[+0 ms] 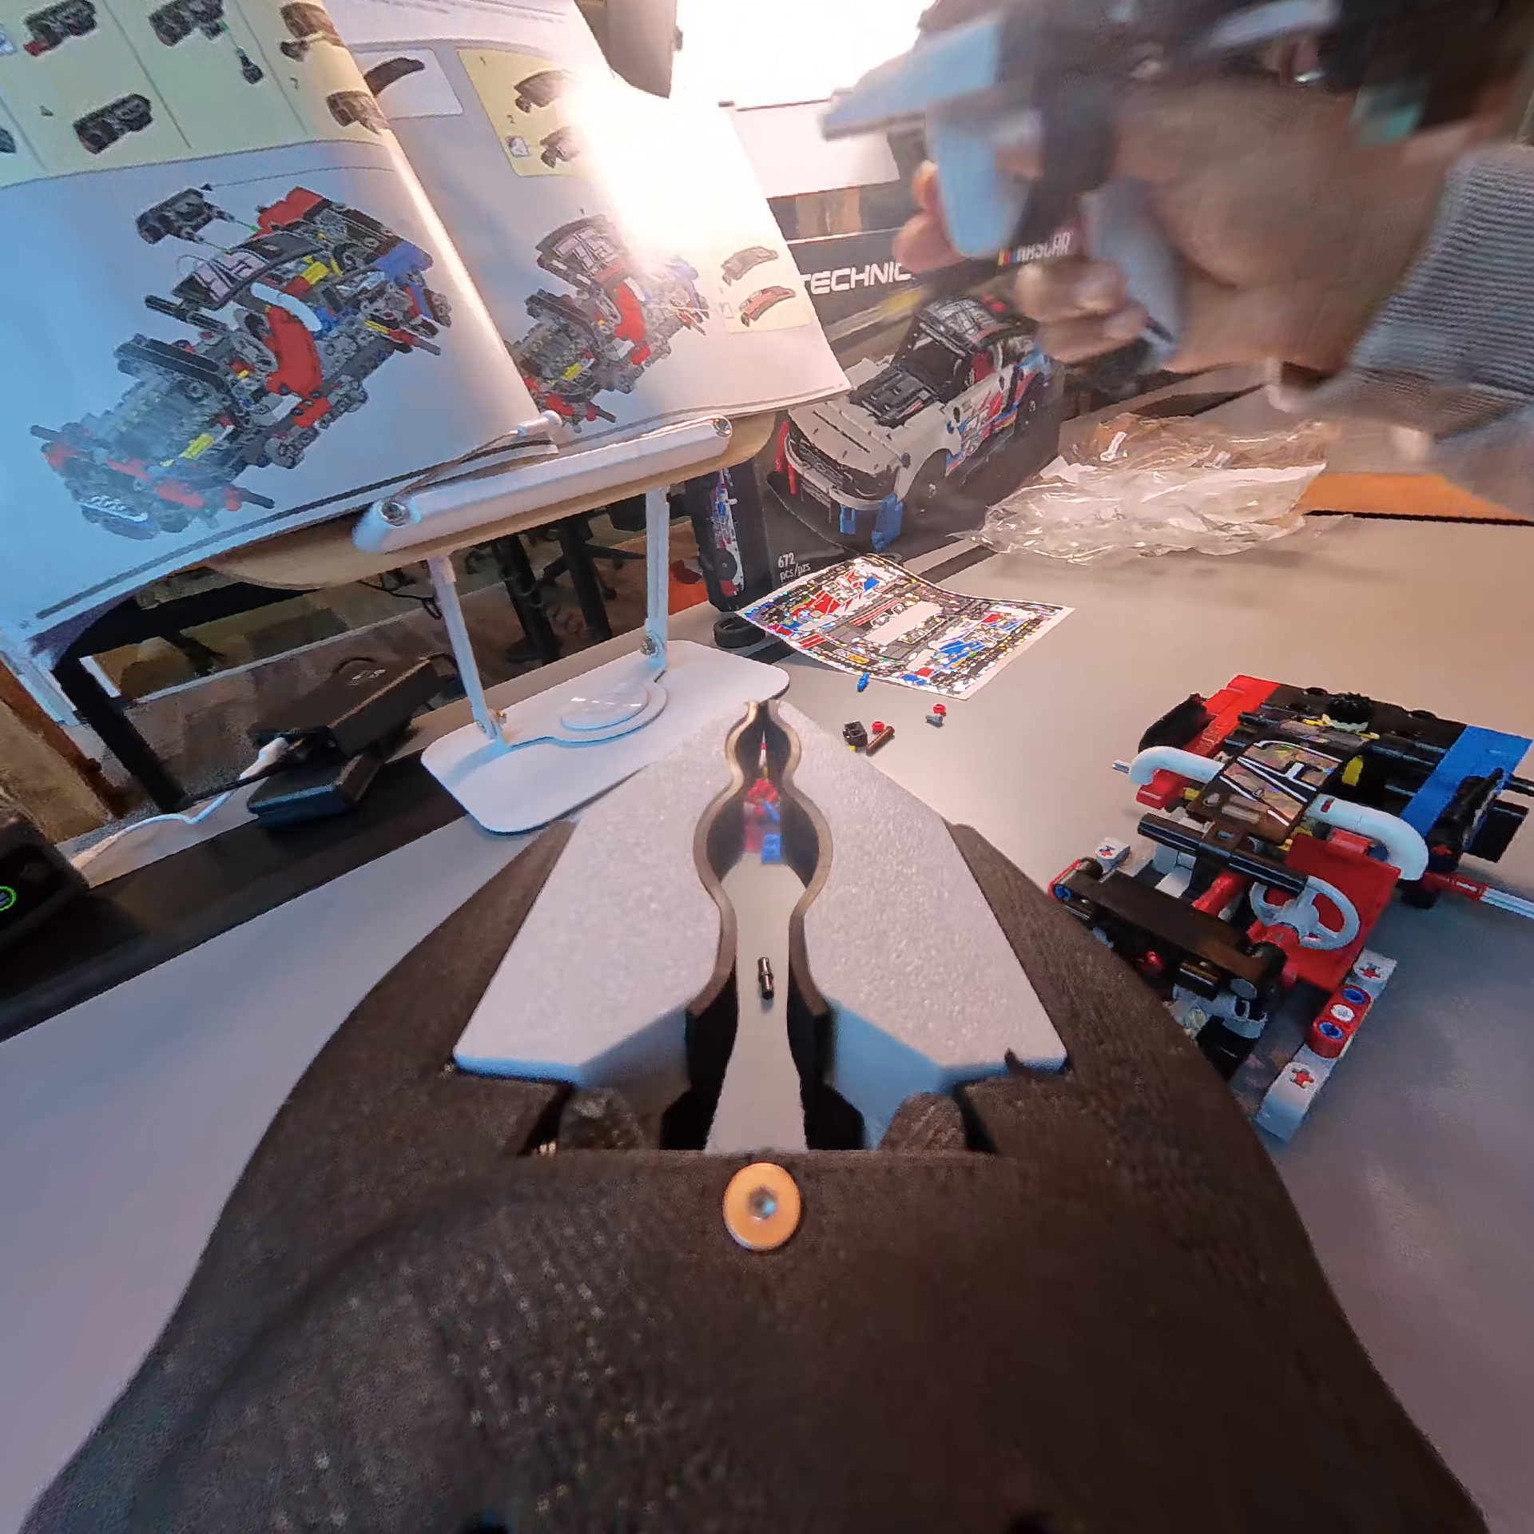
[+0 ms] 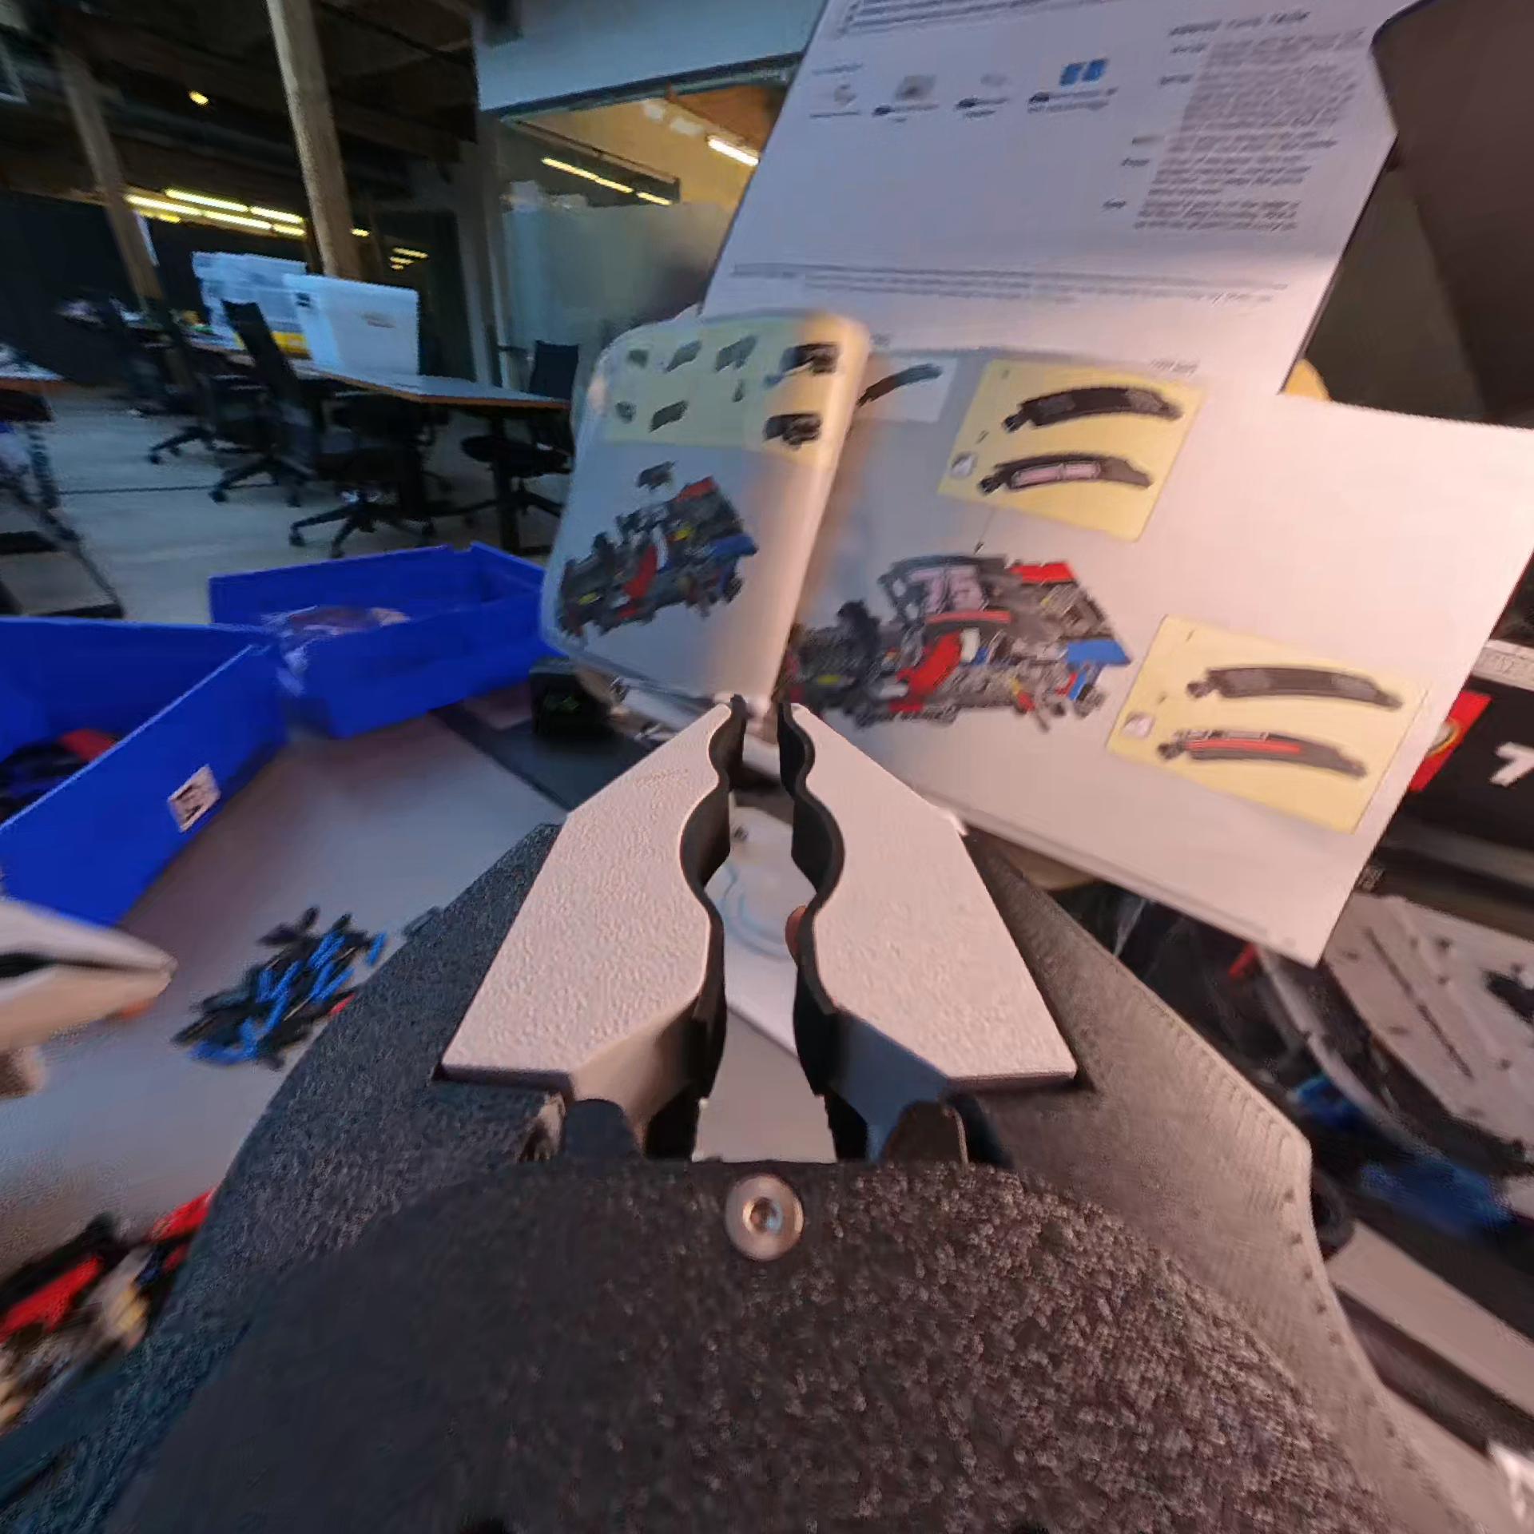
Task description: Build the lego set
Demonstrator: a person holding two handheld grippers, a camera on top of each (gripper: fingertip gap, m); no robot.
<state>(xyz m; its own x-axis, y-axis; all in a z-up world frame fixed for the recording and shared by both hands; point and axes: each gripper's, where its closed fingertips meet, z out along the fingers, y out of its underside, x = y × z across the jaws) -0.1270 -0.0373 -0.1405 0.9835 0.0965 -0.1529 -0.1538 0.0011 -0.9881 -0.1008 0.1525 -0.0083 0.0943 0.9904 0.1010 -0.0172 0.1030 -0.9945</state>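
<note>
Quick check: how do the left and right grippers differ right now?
The left gripper has its tips together over the grey table; the right gripper shows a small gap at the tips. The left points at loose pieces beside the book stand; the right is raised toward the instruction booklet. Neither holds anything.

Worktop (image 1: 1245, 1245): part-built car model (image 1: 1295, 838) lay to the right; a sticker sheet (image 1: 901, 635) lay behind it, loose small pieces (image 1: 872, 735) between the two. Set box (image 1: 905, 415) stood behind the sheet, crumpled plastic bags (image 1: 1162, 498) to its right. Instruction booklet (image 1: 332, 290) rested open on a book stand (image 1: 581, 747), rear left. Two bins (image 2: 249, 664) sat side by side left of the stand, a pile of pins (image 2: 274, 988) before them.
</note>
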